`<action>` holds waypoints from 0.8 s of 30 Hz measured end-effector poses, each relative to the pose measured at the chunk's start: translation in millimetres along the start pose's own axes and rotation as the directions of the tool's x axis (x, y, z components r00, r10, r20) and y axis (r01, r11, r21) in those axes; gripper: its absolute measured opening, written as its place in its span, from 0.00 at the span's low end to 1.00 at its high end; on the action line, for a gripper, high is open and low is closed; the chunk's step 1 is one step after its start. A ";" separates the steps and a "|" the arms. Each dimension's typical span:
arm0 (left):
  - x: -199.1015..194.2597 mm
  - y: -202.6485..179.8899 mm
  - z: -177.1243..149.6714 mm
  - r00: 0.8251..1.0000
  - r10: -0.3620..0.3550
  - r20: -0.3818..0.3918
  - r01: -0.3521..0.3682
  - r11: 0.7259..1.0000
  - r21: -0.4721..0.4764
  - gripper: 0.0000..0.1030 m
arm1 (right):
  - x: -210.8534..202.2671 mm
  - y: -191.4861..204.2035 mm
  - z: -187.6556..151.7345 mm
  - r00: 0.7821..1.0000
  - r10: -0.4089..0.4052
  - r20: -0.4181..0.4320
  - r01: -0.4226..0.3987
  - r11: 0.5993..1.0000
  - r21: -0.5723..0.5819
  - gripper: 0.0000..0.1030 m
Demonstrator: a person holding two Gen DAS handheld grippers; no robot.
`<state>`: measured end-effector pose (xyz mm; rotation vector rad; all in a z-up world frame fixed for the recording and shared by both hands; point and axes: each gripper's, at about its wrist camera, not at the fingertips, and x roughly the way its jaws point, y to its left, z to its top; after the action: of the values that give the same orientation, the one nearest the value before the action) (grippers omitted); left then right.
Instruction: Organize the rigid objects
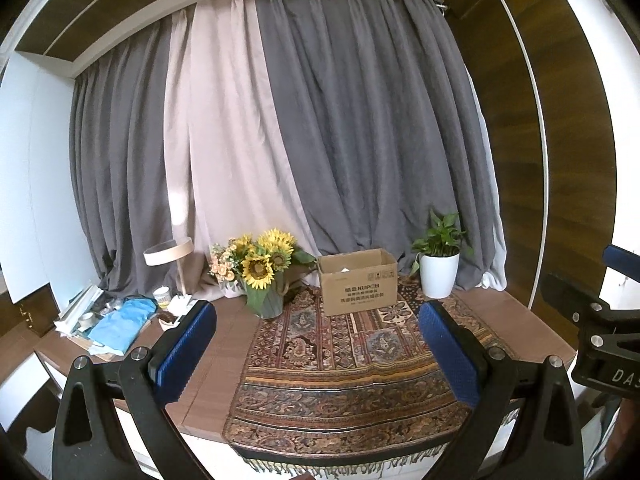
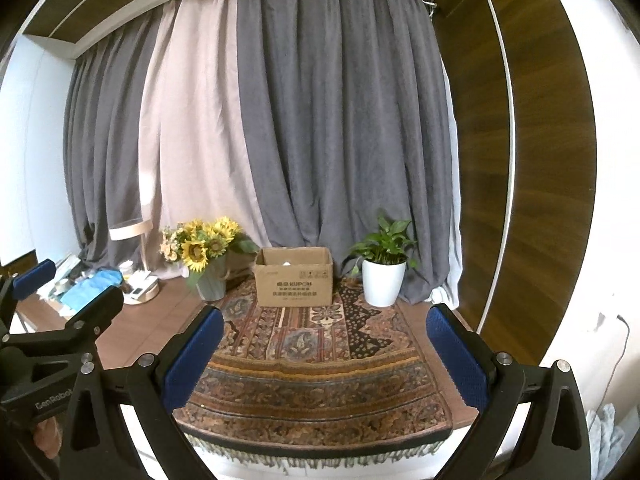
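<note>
Grey curtains back a table (image 1: 224, 322) whose patterned rug (image 1: 340, 356) lies bare, so you hold the left gripper (image 1: 320, 344) and right gripper (image 2: 324, 354) back, jaws apart and empty, facing the open cardboard box (image 1: 358, 286) at the rug's far end.

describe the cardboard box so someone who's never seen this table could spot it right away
Start at the patterned rug covering the table. At its far end, before the curtains, stands the open cardboard box, between the sunflower bouquet and the potted plant. It is the only brown, square-edged thing there, with dark print on its front.
</note>
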<state>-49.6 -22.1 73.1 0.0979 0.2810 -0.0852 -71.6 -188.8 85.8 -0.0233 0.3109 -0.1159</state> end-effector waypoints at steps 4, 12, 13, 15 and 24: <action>-4.9 0.7 -0.6 1.000 -0.006 0.003 0.006 1.000 0.001 1.00 | -5.3 0.5 -1.0 1.000 -0.005 0.003 0.005 1.000 -0.001 1.00; -14.3 0.1 -2.6 1.000 -0.005 0.014 0.005 1.000 0.012 1.00 | -15.4 -3.2 -2.9 1.000 -0.005 0.006 0.005 1.000 0.002 1.00; -13.8 -1.2 -2.5 1.000 -0.004 0.014 0.004 1.000 0.015 1.00 | -16.7 -3.4 -3.3 1.000 -0.007 0.007 0.007 1.000 0.001 1.00; -15.3 -1.6 -2.9 1.000 -0.004 0.016 0.003 1.000 0.018 1.00 | -17.6 -3.7 -3.7 1.000 -0.007 0.007 0.007 1.000 0.000 1.00; -17.8 -6.3 -1.6 1.000 0.005 0.018 -0.006 1.000 0.016 1.00 | -19.8 -6.2 -4.8 1.000 -0.004 0.009 0.004 1.000 -0.001 1.00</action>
<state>-67.7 -27.0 76.1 0.1142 0.2623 -0.0830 -92.5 -192.6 87.6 -0.0254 0.3021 -0.1197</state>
